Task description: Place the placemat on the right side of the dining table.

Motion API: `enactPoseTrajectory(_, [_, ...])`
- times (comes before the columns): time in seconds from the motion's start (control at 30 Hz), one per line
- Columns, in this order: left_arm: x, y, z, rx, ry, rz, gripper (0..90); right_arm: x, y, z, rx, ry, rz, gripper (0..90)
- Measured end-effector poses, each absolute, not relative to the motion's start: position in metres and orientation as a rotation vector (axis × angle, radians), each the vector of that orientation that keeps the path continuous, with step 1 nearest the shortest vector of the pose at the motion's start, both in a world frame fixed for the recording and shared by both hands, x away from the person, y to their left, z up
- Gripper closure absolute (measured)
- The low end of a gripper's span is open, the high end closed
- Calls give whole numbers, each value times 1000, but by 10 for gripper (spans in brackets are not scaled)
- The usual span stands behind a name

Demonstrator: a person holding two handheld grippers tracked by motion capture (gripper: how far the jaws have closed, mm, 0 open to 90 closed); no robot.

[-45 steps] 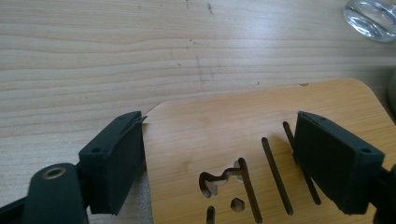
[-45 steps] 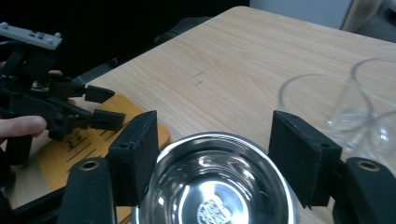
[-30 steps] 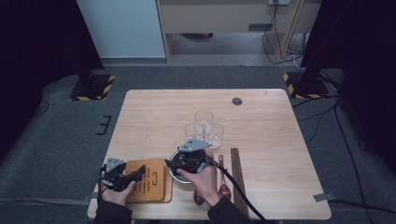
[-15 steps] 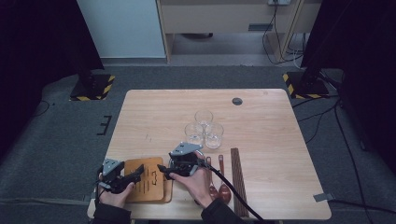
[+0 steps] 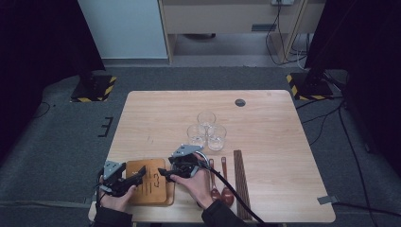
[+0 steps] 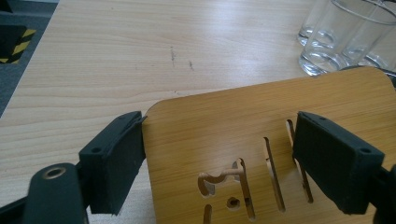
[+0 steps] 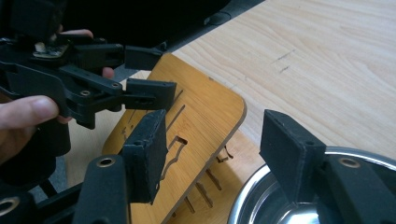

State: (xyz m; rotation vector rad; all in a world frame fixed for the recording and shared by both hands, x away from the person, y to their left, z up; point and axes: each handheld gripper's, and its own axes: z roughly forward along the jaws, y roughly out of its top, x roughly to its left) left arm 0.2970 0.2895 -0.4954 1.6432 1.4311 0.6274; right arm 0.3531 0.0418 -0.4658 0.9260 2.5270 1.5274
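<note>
A light wooden board [image 5: 150, 188] with cut-out slots lies at the table's front left. My left gripper [image 5: 137, 176] is shut on its left end. In the left gripper view the jaws [image 6: 219, 128] flank the board [image 6: 224, 116], which sits tilted off the table. My right gripper [image 5: 165, 174] hovers open at the board's right edge. Its jaws [image 7: 217, 126] have just been closing, with only the board's edge [image 7: 205, 116] and shadowed table below the gap and nothing pressed. A steel bowl [image 7: 252, 196] sits under its right jaw. The left gripper [image 7: 149, 74] shows beyond.
Three clear glasses [image 5: 206, 130] stand together mid-table, also at the top right of the left gripper view [image 6: 336, 37]. Two wooden spoons [image 5: 226, 182] and a dark strip [image 5: 241, 184] lie right of my right hand. A round cable port [image 5: 240, 102] sits near the far edge.
My right gripper has moved left and down, away from the glasses to the board's right edge. The left gripper and the board have stayed put.
</note>
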Motion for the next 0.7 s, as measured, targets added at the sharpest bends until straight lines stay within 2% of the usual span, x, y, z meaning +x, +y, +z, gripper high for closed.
enactPoseTrajectory(0.33, [294,286,-492,1649,1397,650,168,354,45,-473,938,2562,1546,442])
enactPoseTrajectory(0.7, [292,283,-488,1633,1377,648,168,355,48,-478,979,2621,1614,517])
